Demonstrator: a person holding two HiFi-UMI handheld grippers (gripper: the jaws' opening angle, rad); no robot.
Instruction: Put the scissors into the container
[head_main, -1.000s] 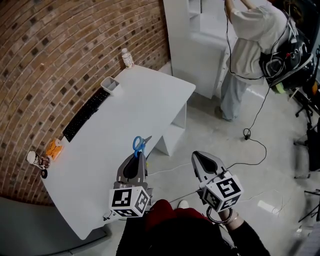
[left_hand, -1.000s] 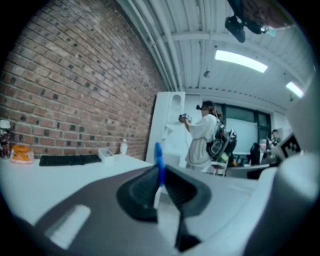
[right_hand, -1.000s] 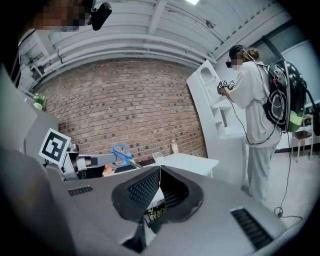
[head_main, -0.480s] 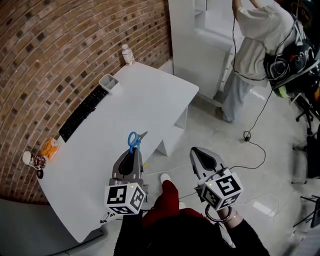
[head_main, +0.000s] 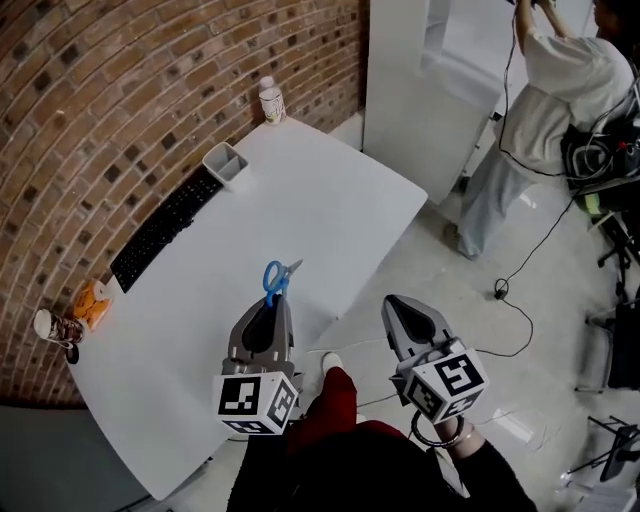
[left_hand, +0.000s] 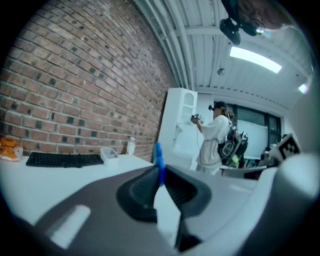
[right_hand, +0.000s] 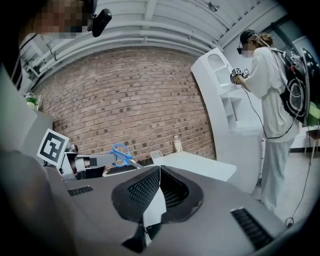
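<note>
Blue-handled scissors stick out of my left gripper, which is shut on them and holds them over the white table's near part. In the left gripper view the blue handle stands up between the closed jaws. The container, a small white bin, sits at the table's far side by the brick wall and shows small in the left gripper view as well. My right gripper hangs off the table's right edge, shut with nothing in it; its own view shows the scissors to its left.
A black keyboard lies along the wall side. A bottle stands at the far corner; an orange packet and a small cup sit at the left end. A person stands at a white cabinet; a cable lies on the floor.
The head view has shifted and the table now lies more under the grippers. My left gripper, still holding the scissors, stands further in over the table. The right gripper keeps its place.
</note>
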